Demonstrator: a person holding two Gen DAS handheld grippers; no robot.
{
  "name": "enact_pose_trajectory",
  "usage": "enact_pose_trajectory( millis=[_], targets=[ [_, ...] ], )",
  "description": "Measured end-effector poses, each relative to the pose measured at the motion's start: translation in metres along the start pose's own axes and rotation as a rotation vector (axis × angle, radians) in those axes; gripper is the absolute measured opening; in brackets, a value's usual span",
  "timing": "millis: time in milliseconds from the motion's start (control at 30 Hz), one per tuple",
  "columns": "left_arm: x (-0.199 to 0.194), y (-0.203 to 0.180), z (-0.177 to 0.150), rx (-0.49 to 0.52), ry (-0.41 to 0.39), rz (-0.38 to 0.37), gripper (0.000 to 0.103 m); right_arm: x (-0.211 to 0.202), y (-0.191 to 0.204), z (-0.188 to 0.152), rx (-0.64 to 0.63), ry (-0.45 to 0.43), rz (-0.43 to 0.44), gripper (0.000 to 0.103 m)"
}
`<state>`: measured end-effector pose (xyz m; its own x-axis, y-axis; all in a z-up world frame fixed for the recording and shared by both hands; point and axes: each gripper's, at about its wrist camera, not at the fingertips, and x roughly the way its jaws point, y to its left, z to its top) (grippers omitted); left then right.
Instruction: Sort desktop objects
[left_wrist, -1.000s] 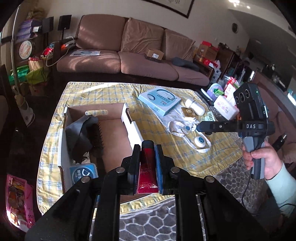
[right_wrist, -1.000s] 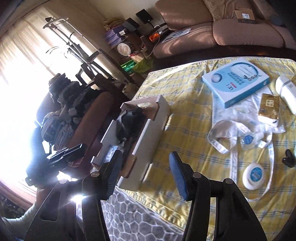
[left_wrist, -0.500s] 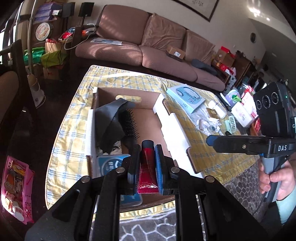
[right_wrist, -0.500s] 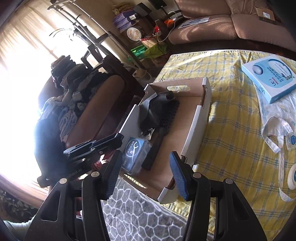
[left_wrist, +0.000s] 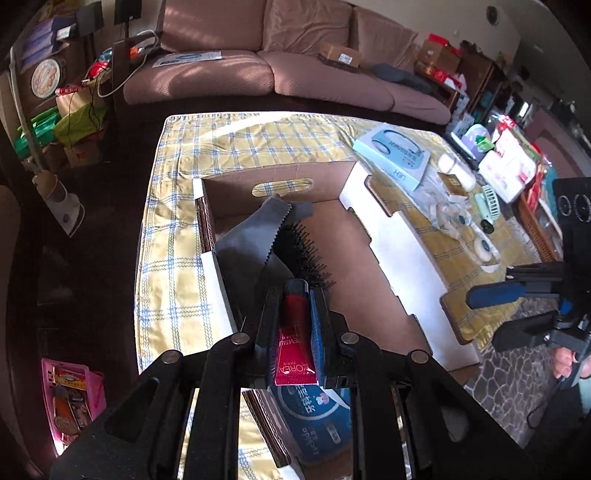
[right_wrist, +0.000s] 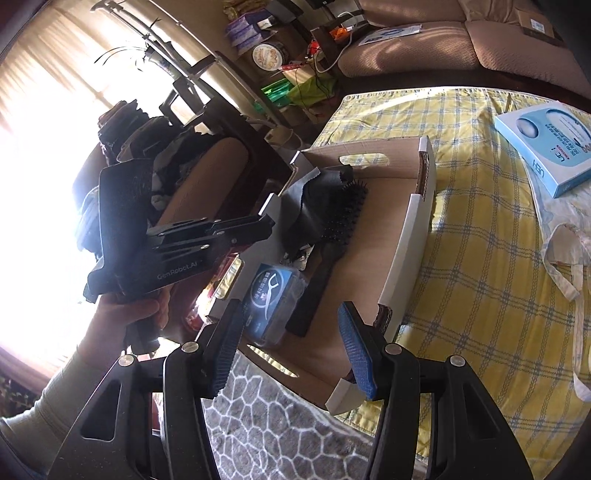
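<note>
My left gripper (left_wrist: 295, 306) is shut on a red L'Oreal tube (left_wrist: 294, 339) and holds it above the near end of an open cardboard box (left_wrist: 402, 254). In the box lie a black hairbrush (left_wrist: 303, 247), a grey cloth (left_wrist: 251, 243) and a blue floss-pick case (left_wrist: 317, 421). My right gripper (right_wrist: 291, 347) is open and empty by the box's near right corner (right_wrist: 402, 258); it also shows in the left wrist view (left_wrist: 517, 314). The left gripper body (right_wrist: 177, 254) shows in the right wrist view, over the box's left side.
On the yellow checked tablecloth (left_wrist: 177, 258), right of the box, lie a light-blue boxed product (left_wrist: 395, 157), a white bag with small round items (left_wrist: 454, 218) and a white bottle (left_wrist: 456, 170). A brown sofa (left_wrist: 280, 74) stands behind. Patterned rug (right_wrist: 280, 424) lies below the table edge.
My left gripper has swung left and forward with the red tube, from beside the box to over its near end. My right gripper has followed toward the box, still open.
</note>
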<state>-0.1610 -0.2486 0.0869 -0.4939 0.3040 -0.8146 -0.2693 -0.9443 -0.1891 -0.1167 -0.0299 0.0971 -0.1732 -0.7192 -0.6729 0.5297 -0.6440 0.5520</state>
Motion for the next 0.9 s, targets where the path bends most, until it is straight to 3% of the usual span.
enact_pose_trajectory(
  millis=[100, 167, 333, 400, 500, 533, 567, 900],
  targets=[
    [0.011, 0.003, 0.004, -0.034, -0.01, 0.008, 0.016, 0.001, -0.004, 0.002, 0.013, -0.003, -0.007, 0.056],
    [0.014, 0.002, 0.004, -0.036, -0.009, 0.033, 0.027, 0.004, -0.003, 0.006, 0.016, -0.001, -0.014, 0.056],
    [-0.003, 0.016, -0.001, -0.123, -0.047, 0.059, 0.034, 0.014, 0.009, 0.021, -0.005, -0.023, -0.048, 0.058],
    [-0.017, 0.019, -0.005, -0.149, -0.076, 0.06, 0.042, 0.019, 0.013, 0.024, -0.011, -0.032, -0.076, 0.062],
    [-0.035, 0.015, -0.01, -0.161, -0.104, 0.069, 0.064, 0.028, 0.018, 0.025, -0.009, -0.037, -0.1, 0.076],
    [-0.04, 0.013, -0.013, -0.162, -0.113, 0.079, 0.08, 0.031, 0.02, 0.026, -0.012, -0.044, -0.121, 0.089],
    [-0.043, 0.012, -0.014, -0.169, -0.12, 0.085, 0.103, 0.032, 0.021, 0.026, -0.017, -0.054, -0.144, 0.103],
    [-0.067, -0.016, -0.032, -0.188, -0.146, 0.087, 0.103, 0.02, 0.021, 0.01, -0.043, -0.054, -0.253, 0.103]
  ],
)
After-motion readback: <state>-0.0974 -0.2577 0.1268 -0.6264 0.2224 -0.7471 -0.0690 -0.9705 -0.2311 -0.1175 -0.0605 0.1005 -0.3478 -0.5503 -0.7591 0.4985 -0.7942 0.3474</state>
